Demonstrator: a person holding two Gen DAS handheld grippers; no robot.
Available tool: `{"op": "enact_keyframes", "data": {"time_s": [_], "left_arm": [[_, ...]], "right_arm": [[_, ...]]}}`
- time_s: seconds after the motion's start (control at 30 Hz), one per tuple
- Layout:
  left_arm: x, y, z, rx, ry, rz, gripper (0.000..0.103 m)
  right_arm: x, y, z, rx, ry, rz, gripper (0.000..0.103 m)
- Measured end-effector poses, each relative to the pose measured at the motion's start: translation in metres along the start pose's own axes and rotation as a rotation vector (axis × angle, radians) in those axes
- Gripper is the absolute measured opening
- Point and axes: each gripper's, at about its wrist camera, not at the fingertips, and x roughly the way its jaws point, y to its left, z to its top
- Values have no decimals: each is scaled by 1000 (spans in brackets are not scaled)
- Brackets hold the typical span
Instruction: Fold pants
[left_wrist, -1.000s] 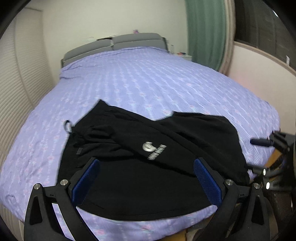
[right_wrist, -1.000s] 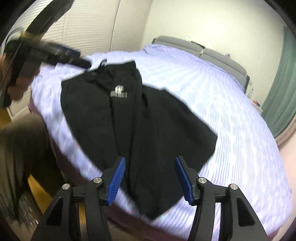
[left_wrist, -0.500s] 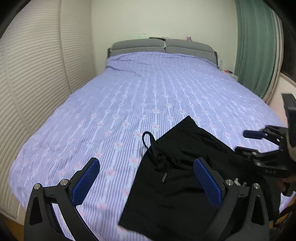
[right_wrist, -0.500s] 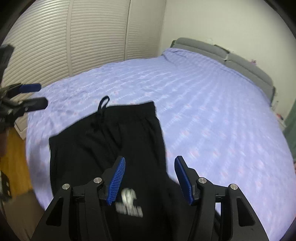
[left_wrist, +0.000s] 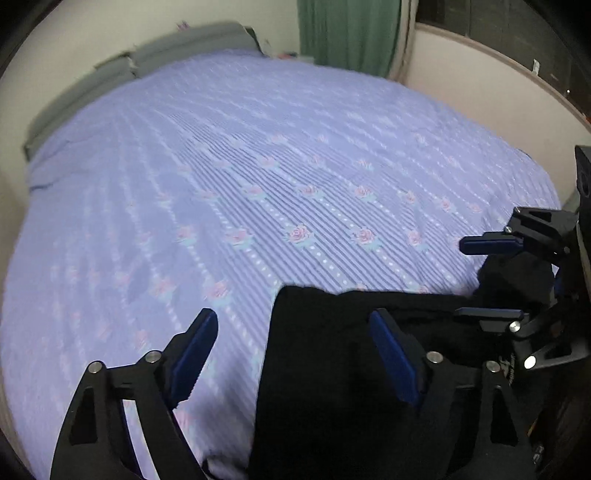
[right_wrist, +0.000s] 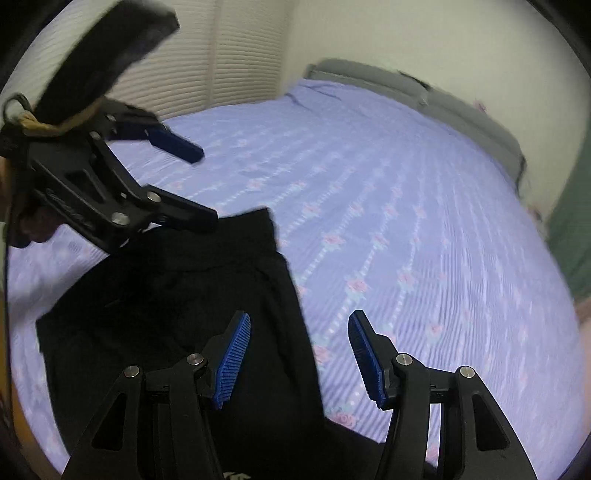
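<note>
Item one, the pants (left_wrist: 332, 369): black, lying spread at the near edge of the bed (left_wrist: 258, 166), one straight side edge running away from me across the lilac, rose-patterned bedspread; in the right wrist view the same garment (right_wrist: 166, 314) fills the lower left, a bit of pale lettering just visible at the bottom rim. Item two, my left gripper (left_wrist: 295, 354): jaws apart and closing, blue pads clear of any cloth, the pants' side edge lying below the gap, one finger over bare bedspread and the other over black fabric; nothing grasped. From the right wrist view it (right_wrist: 199, 184) appears at upper left, over the far corner of the pants, my hand (right_wrist: 26, 229) blurred behind it. Item three, my right gripper (right_wrist: 299, 354): jaws parted about halfway, empty, straddling the pants' right edge from above; seen side-on from the left wrist view (left_wrist: 476, 277), fingers level above the garment. Item four, surroundings: grey headboard (left_wrist: 147, 62), green curtain (left_wrist: 351, 33), slatted closet doors (right_wrist: 229, 66).
</note>
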Motion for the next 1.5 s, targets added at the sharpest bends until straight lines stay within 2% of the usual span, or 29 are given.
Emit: {"op": "enact_keyframes", "data": {"time_s": [0.1, 0.17, 0.23, 0.27, 0.3, 0.37, 0.4, 0.43, 0.5, 0.63, 0.77, 0.9, 1.03, 1.13, 1.33, 1.5], "left_arm": [[26, 11, 10, 1, 58, -105, 80], [41, 14, 10, 7, 102, -129, 71], [53, 18, 9, -11, 146, -168, 46], [56, 20, 9, -20, 160, -184, 37], [58, 21, 8, -26, 172, -182, 31], [56, 19, 6, -20, 166, -179, 27], [50, 18, 6, -16, 155, -179, 17], [43, 18, 4, -21, 142, -183, 15], [29, 19, 2, -36, 117, -188, 13], [-11, 9, -9, -39, 68, -152, 9], [-63, -2, -28, -60, -8, -89, 8], [-124, -22, -65, -80, -112, -45, 8], [-159, -49, -114, -93, -170, 12, 8], [-173, -58, -153, -130, -212, 49, 8], [-171, -57, -219, -260, -281, 56, 2], [-145, -65, -255, -314, -248, 34, 2]], "right_arm": [[10, -30, -4, 111, 19, 29, 56], [15, -45, -6, 161, 21, 41, 56], [19, -59, -7, 204, 24, 51, 56], [20, -65, -8, 219, 26, 56, 56], [22, -68, -7, 224, 28, 55, 56], [24, -72, -8, 221, 32, 43, 56], [24, -72, -8, 217, 34, 36, 56], [22, -72, -9, 214, 35, 33, 56], [19, -69, -8, 212, 32, 34, 56], [6, -68, -6, 211, 13, 33, 56], [-14, -53, -10, 179, 1, 18, 56], [-40, -36, -15, 160, -15, 21, 56], [-71, -14, -21, 125, -47, 17, 56], [-93, 7, -28, 80, -65, 8, 56], [-114, 49, -47, 11, -53, 7, 56], [-109, 84, -74, -22, -6, 42, 56]]}}
